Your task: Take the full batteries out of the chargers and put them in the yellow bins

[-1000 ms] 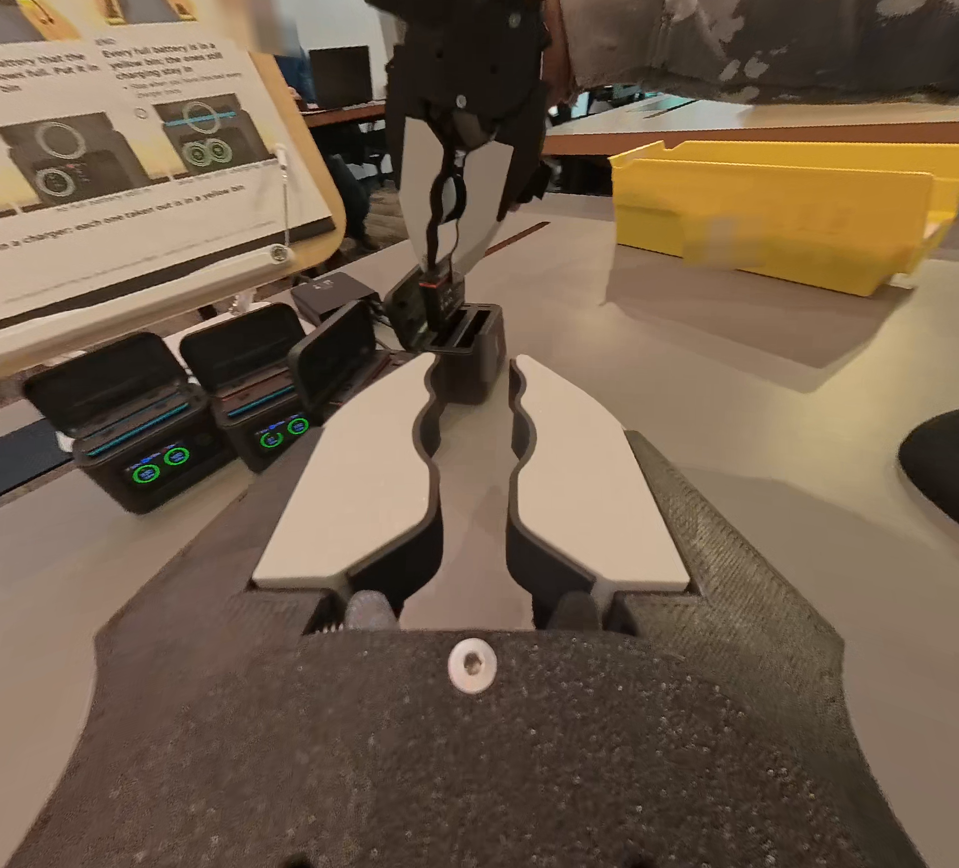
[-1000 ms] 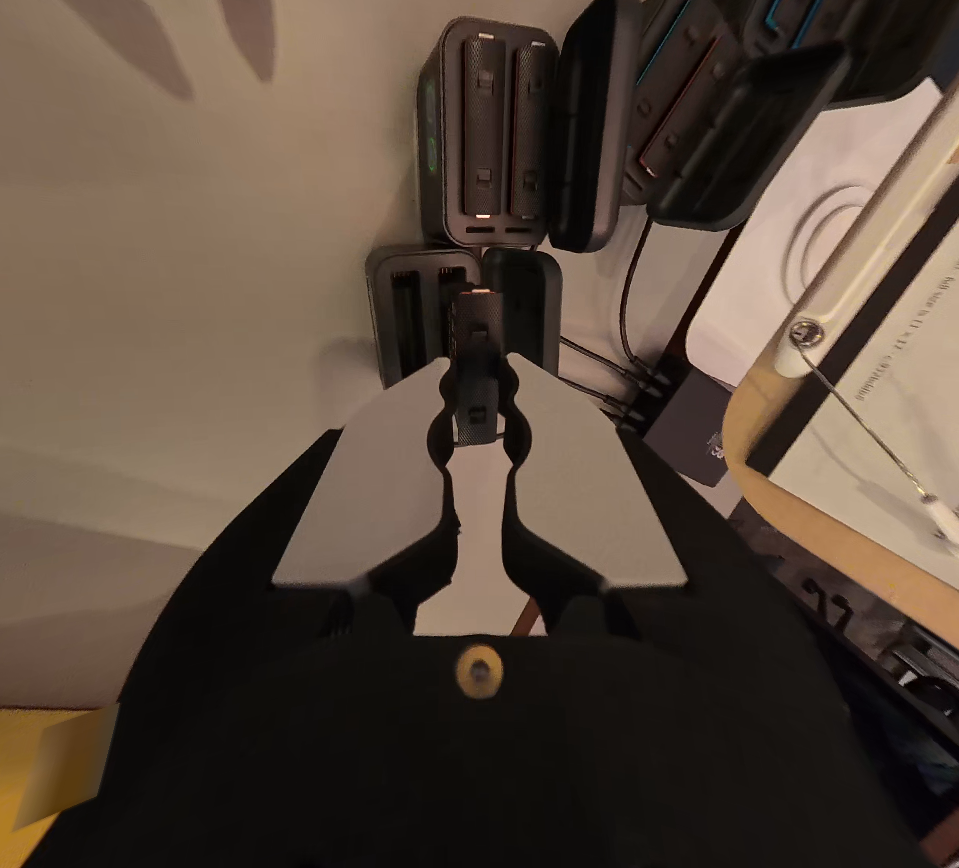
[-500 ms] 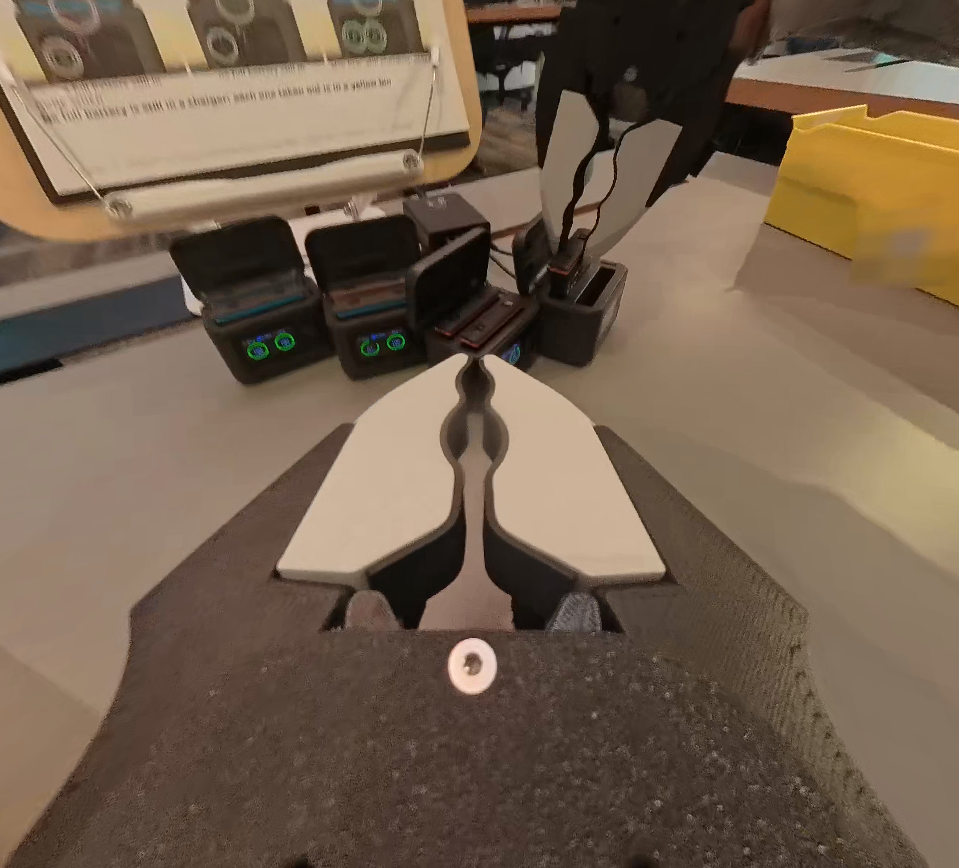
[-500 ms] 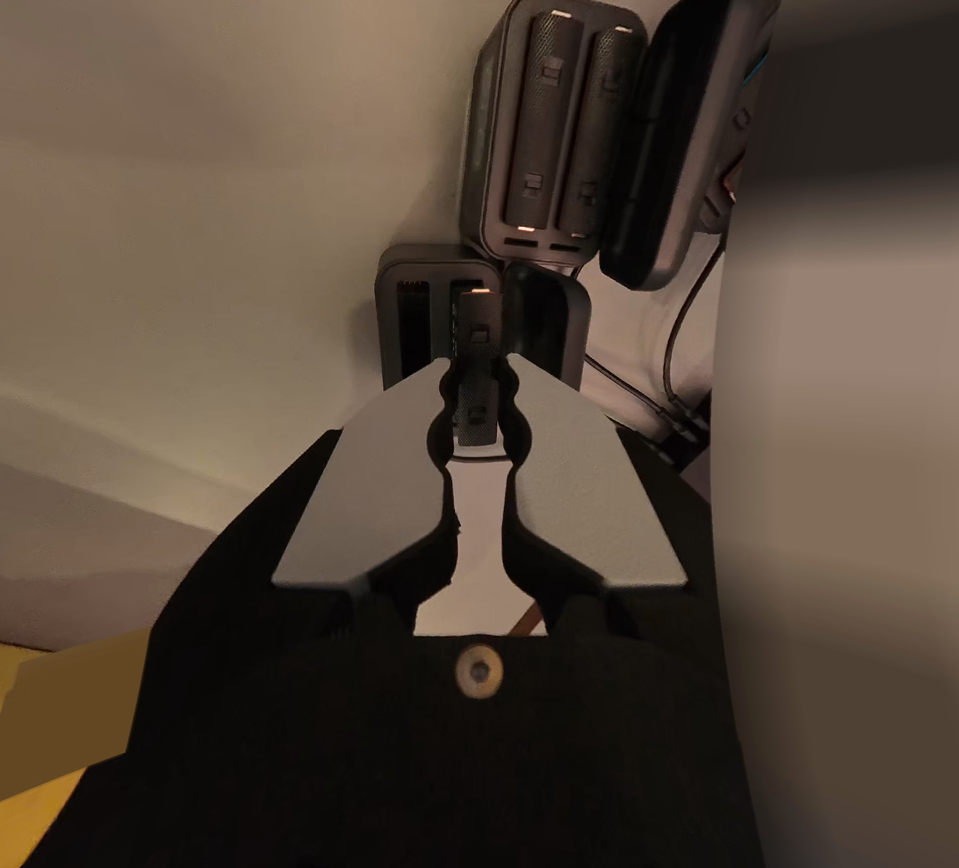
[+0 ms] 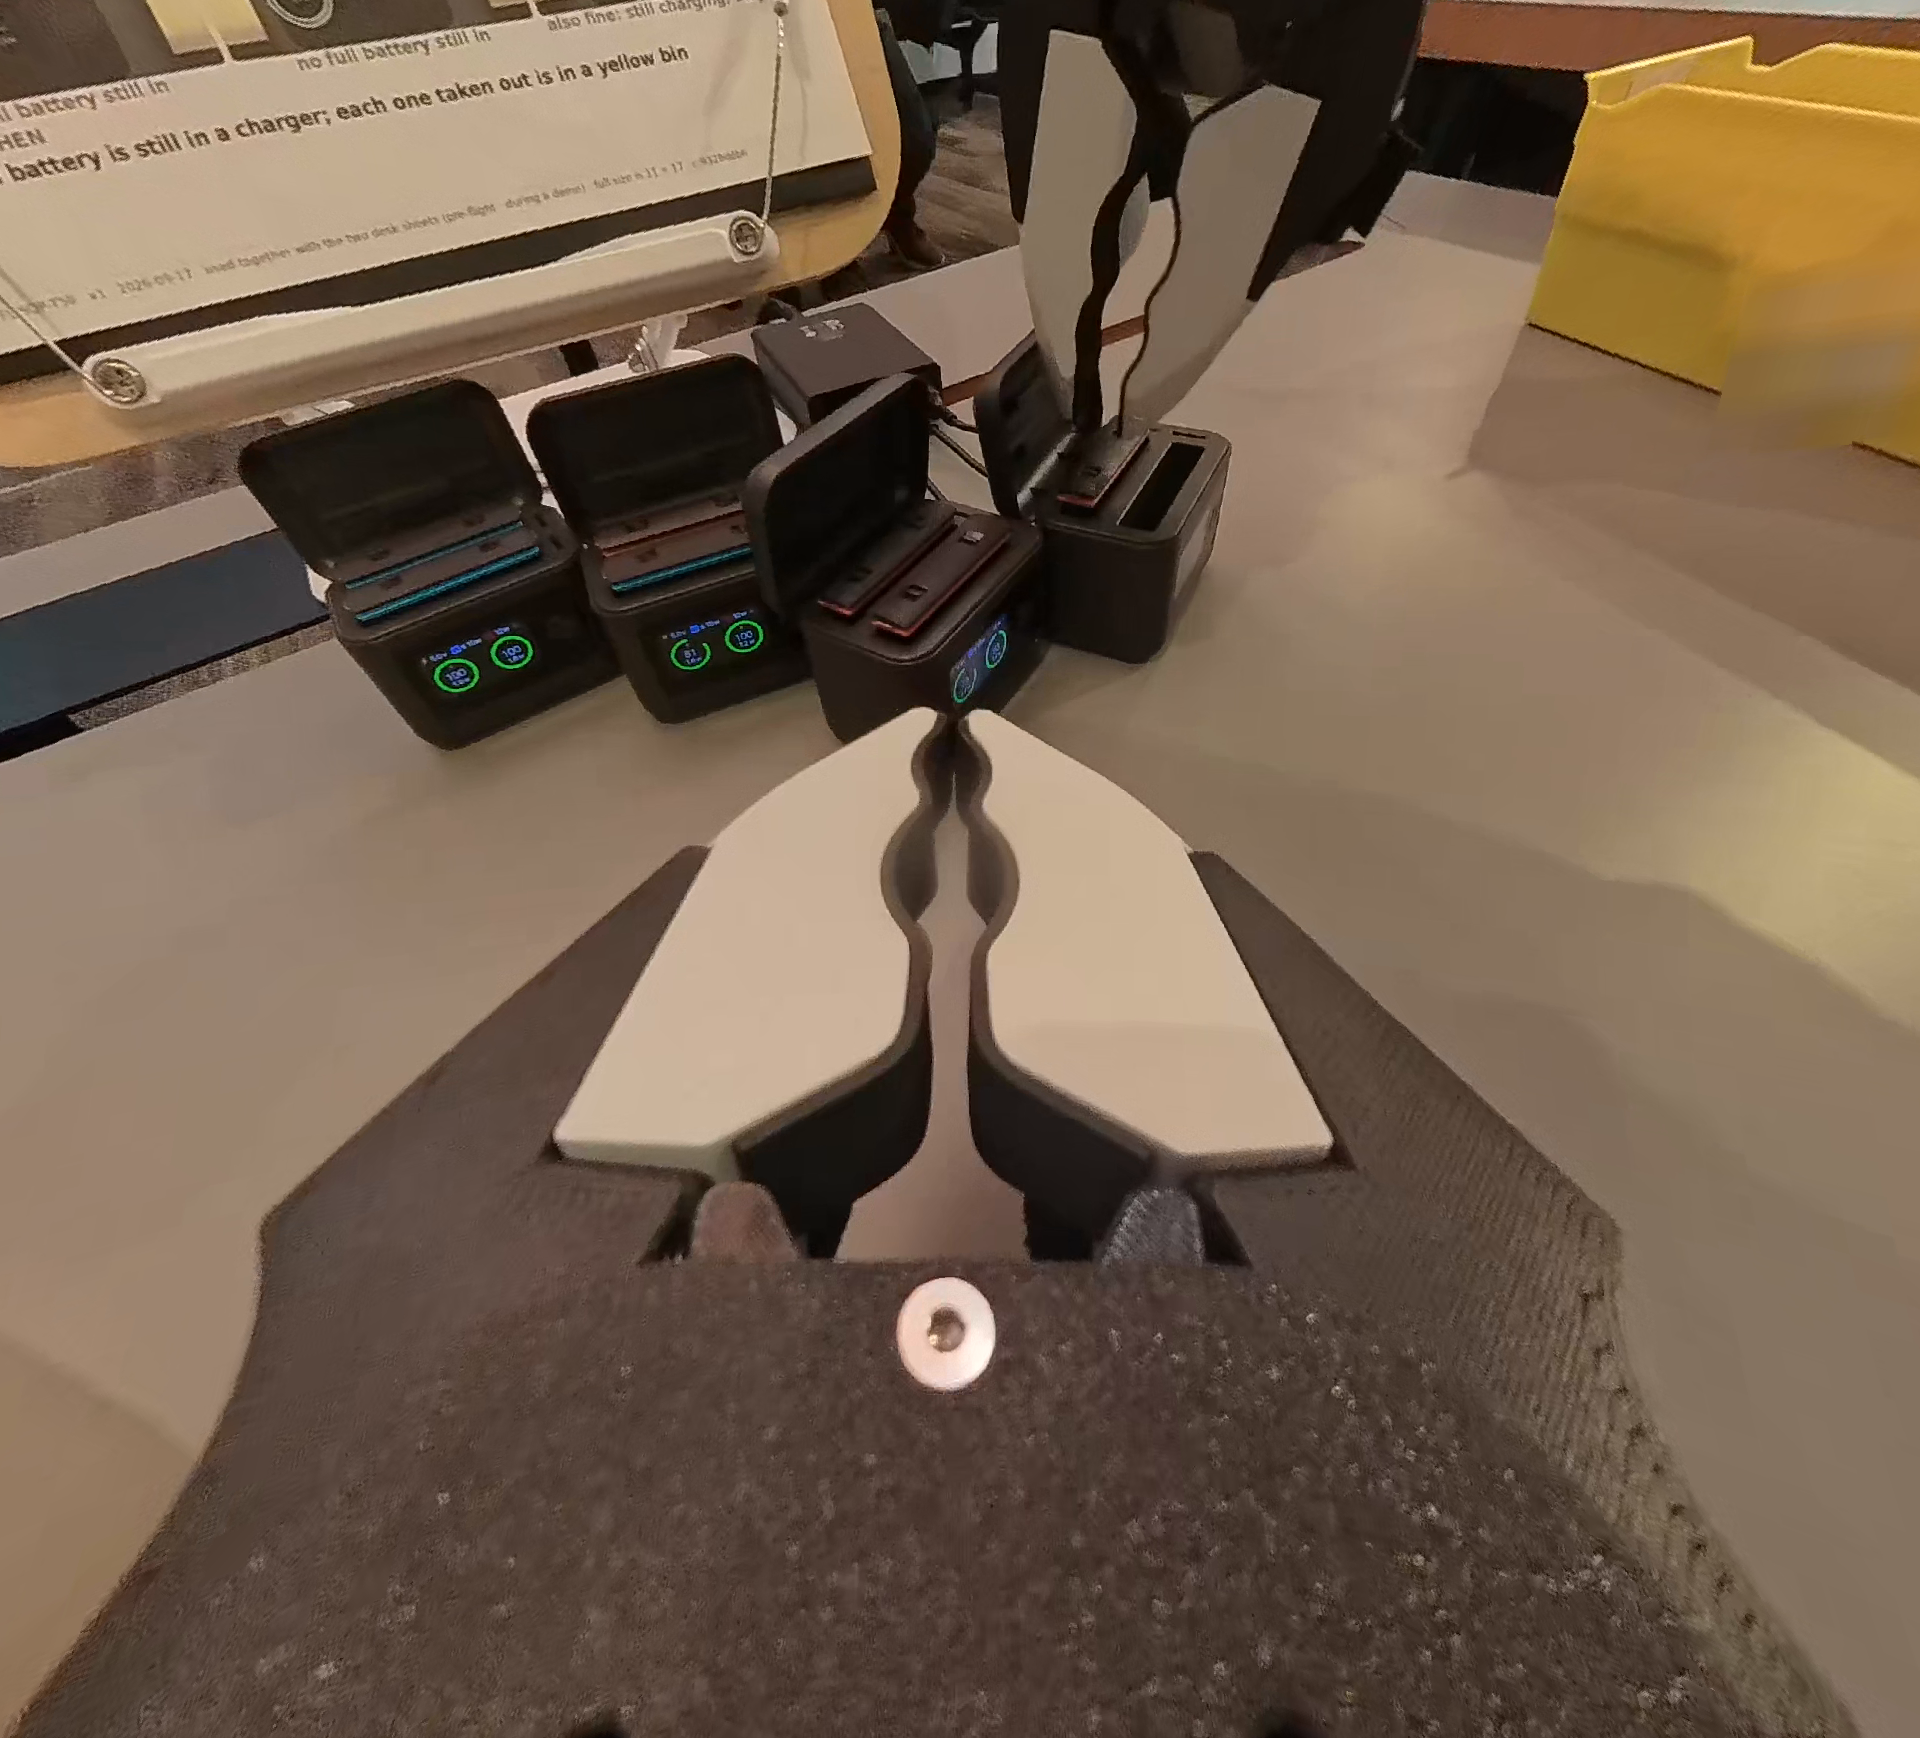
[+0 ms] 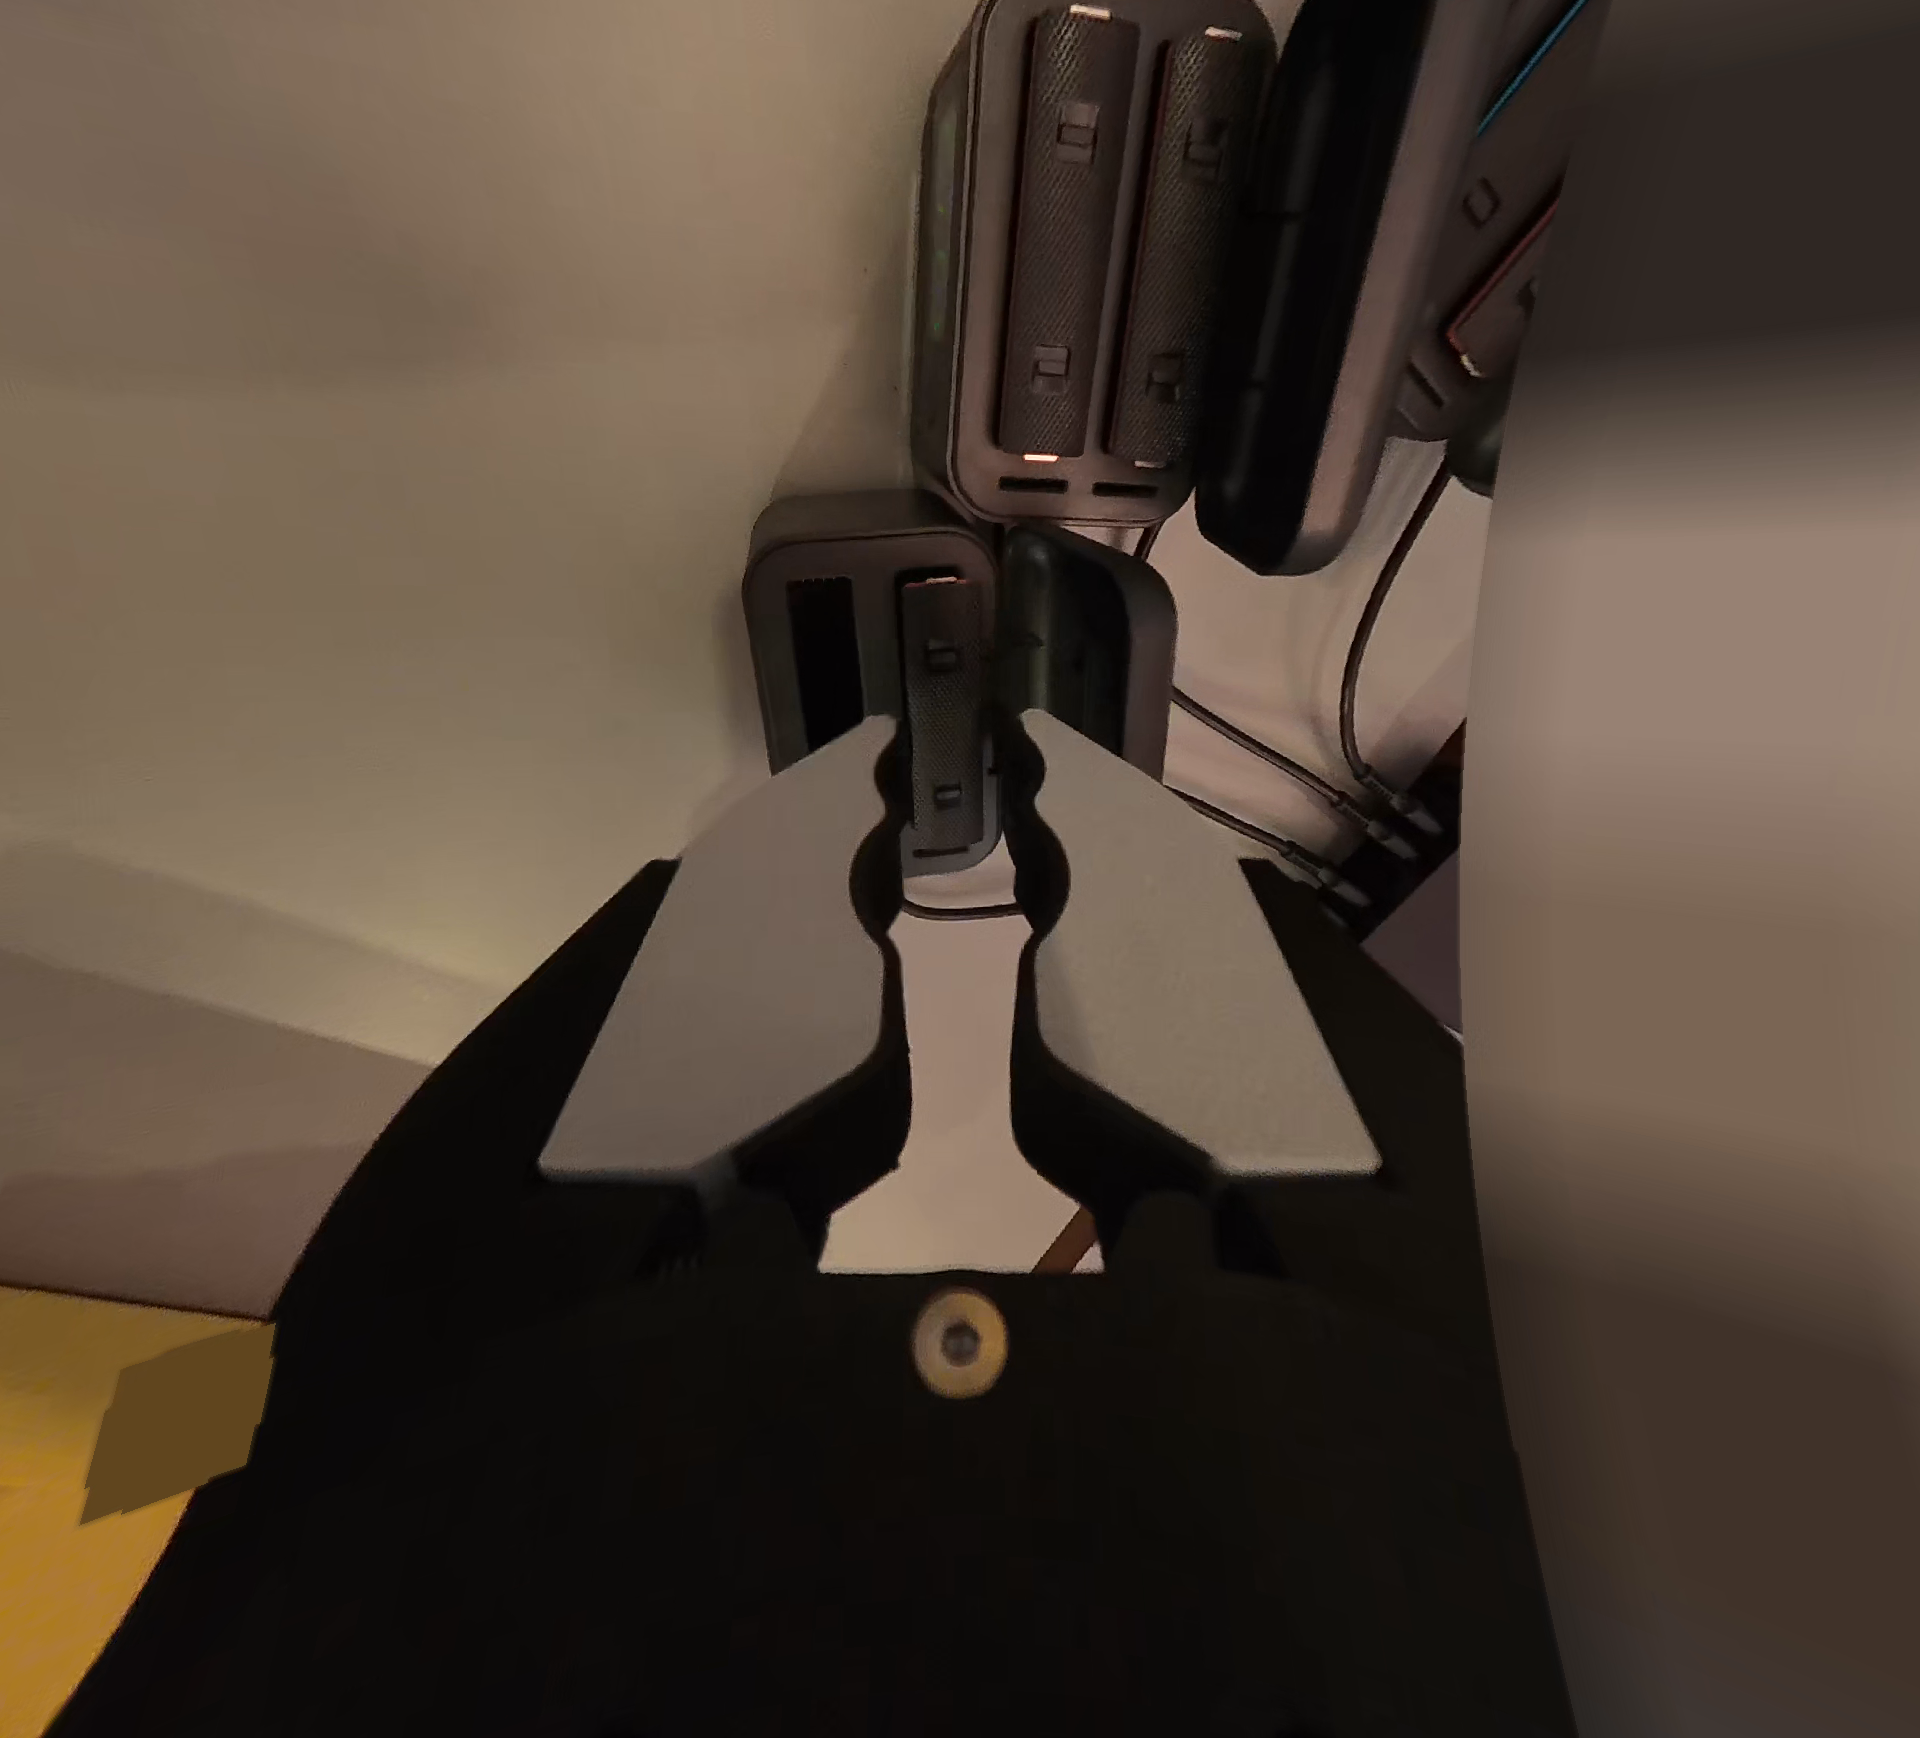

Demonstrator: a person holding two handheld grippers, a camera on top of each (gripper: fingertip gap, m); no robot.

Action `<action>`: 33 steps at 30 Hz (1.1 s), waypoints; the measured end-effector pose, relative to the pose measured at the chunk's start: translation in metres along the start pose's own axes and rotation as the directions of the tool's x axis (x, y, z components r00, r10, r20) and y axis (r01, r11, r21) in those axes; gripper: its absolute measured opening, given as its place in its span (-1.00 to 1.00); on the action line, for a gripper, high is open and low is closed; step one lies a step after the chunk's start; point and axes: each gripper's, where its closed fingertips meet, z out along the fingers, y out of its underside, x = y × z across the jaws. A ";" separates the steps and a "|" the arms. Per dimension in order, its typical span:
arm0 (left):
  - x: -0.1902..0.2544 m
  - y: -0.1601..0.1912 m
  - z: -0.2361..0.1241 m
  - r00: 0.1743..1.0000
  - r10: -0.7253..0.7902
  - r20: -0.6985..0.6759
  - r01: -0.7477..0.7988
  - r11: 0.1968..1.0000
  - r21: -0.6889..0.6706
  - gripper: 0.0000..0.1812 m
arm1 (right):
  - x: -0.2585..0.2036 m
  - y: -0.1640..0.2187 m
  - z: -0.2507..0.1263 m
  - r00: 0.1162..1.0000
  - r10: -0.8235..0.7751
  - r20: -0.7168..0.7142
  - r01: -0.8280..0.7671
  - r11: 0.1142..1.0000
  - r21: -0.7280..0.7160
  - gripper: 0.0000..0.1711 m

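Straddling battery [image 6: 940, 722] with right tool [image 6: 948, 732], jaws parted, not yet pinching; it sits half-raised in rightmost charger [image 5: 1132, 545]. I judge it light, rigid, textured; grip narrow sides. Left tool [image 5: 948, 732] closed, empty.

Both tools [image 5: 948, 732] [image 6: 951, 738]: black textured bodies, pale grey wavy-edged fingers, silver centre screw.

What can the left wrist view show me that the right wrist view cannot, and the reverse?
Only the left wrist view shows the lit green-ringed charger screens, the paper instruction board and the shut left gripper. Only the right wrist view shows, from above, the two textured black batteries in the neighbouring charger. Both show the right gripper open around a black battery in the end black charger, and a yellow plastic bin.
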 end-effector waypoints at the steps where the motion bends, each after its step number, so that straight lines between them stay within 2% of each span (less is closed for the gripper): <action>1: 0.000 0.000 0.000 1.000 0.002 -0.002 -0.002 1.000 -0.002 -1.00 | 0.001 0.001 0.001 1.000 0.001 -0.008 -0.002 1.000 -0.007 -0.86; 4: 0.001 0.002 0.001 1.000 0.010 -0.005 -0.010 1.000 -0.008 -1.00 | 0.005 0.002 0.006 1.000 0.007 -0.027 -0.007 1.000 -0.025 -1.00; 12: 0.003 0.003 0.003 1.000 0.023 -0.017 -0.023 1.000 -0.015 -1.00 | 0.003 0.001 0.011 1.000 -0.001 -0.010 0.001 0.999 -0.045 -1.00; 18: 0.004 0.005 0.003 0.999 0.041 -0.011 -0.042 0.999 -0.024 -1.00 | 0.005 0.001 0.010 0.996 -0.014 -0.094 0.003 0.992 -0.122 -1.00; 20: 0.003 0.003 0.001 0.999 0.035 -0.012 -0.035 0.999 -0.021 -1.00 | 0.004 -0.010 0.004 0.987 0.025 -0.156 -0.033 0.998 -0.045 -1.00; 22: 0.002 0.001 0.000 1.000 0.029 -0.012 -0.029 0.999 -0.014 -1.00 | 0.007 -0.029 -0.016 0.959 0.142 -0.244 -0.114 0.985 0.129 -1.00; 25: 0.000 -0.002 -0.002 0.999 0.034 -0.003 -0.034 0.999 -0.005 -1.00 | 0.010 -0.049 -0.063 0.829 0.439 -0.346 -0.263 0.853 0.451 -1.00; 28: 0.000 -0.005 -0.003 0.999 0.039 0.001 -0.039 0.999 0.006 -1.00 | -0.005 -0.045 -0.105 0.597 0.740 -0.310 -0.354 0.590 0.725 -1.00; 30: 0.000 -0.007 -0.004 0.999 0.047 0.007 -0.047 0.999 0.013 -1.00 | -0.027 -0.033 -0.116 0.434 0.870 -0.234 -0.380 0.412 0.828 -1.00; 33: 0.001 -0.008 -0.004 0.999 0.052 0.005 -0.052 0.998 0.017 -1.00 | -0.068 -0.011 -0.108 0.225 0.967 -0.121 -0.408 0.206 0.889 -1.00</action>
